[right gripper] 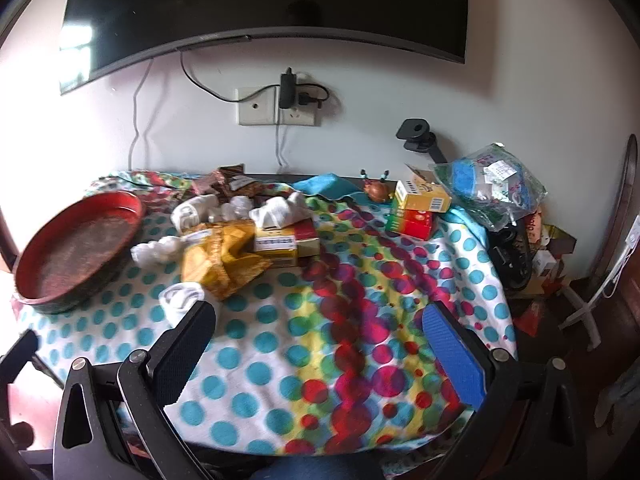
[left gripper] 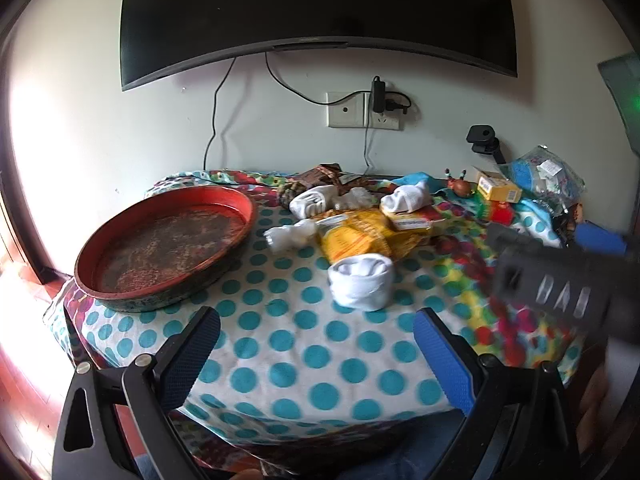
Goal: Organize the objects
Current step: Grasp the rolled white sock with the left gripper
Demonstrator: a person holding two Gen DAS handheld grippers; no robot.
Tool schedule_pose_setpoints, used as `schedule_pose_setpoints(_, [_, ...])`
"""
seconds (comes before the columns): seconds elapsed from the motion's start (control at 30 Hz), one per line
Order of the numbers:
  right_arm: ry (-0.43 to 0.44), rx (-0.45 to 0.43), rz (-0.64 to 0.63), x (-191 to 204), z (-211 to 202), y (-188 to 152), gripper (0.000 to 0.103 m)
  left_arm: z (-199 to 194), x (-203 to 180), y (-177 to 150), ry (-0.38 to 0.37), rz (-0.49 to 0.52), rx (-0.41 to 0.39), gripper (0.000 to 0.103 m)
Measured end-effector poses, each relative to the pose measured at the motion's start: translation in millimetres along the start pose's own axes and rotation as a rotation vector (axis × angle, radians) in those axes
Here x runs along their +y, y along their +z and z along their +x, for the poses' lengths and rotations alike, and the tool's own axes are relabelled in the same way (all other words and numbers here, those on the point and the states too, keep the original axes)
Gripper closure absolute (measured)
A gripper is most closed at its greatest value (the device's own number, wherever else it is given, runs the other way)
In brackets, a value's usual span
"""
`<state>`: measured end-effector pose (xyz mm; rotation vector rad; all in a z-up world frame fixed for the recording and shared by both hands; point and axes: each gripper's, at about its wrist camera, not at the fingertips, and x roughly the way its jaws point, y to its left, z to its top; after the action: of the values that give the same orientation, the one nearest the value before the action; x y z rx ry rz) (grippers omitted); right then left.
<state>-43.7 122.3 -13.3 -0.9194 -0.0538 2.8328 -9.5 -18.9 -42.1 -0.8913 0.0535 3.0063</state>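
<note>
A round red tray [left gripper: 120, 248] [right gripper: 36, 248] sits empty at the table's left. A rolled white sock [left gripper: 361, 282] [right gripper: 180, 298] lies nearest, just beyond my left gripper [left gripper: 316, 330], which is open and empty above the polka-dot cloth. More white socks [left gripper: 404, 197] [right gripper: 276, 210], a yellow snack bag [left gripper: 356, 236] [right gripper: 224, 258] and a red-yellow box [right gripper: 286, 240] form a pile mid-table. My right gripper [right gripper: 320, 320] is open and empty over the cloth's near middle; its body shows blurred in the left wrist view [left gripper: 560, 288].
Yellow and red boxes [right gripper: 420, 208], a small crab toy [right gripper: 376, 188] and a clear bag of items [right gripper: 492, 184] stand at the back right. A TV [left gripper: 316, 4] hangs on the wall above a socket [left gripper: 364, 110]. Clutter lies on the floor at the right [right gripper: 540, 256].
</note>
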Motion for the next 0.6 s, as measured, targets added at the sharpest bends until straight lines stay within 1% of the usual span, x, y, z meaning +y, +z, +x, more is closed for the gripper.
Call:
schedule_pose_setpoints(0.1, [-0.015,0.028,0.005,-6,18,0,0.0,15,14,-14,0.029,0.004,0.012,0.003])
schedule_pose_setpoints(0.23, [0.024,0.101,0.032,-12,49,-10,0.0,30,27,-23,0.023,-0.011,0.023,0.004])
schedule_pose_setpoints(0.27, [0.035,0.113,0.033,-13,55,-14,0.0,33,27,-23,0.01,-0.007,0.022,0.004])
schedule_pose_setpoints(0.37, [0.04,0.139,0.024,-19,76,-26,0.0,49,20,-16,-0.028,0.002,0.027,0.004])
schedule_pose_setpoints(0.47, [0.003,0.162,0.018,-29,94,-36,0.0,66,8,-8,-0.049,0.02,0.035,0.004])
schedule_pose_setpoints(0.6, [0.013,0.192,0.078,-49,113,-47,0.0,96,-16,3,-0.09,0.043,0.067,0.004])
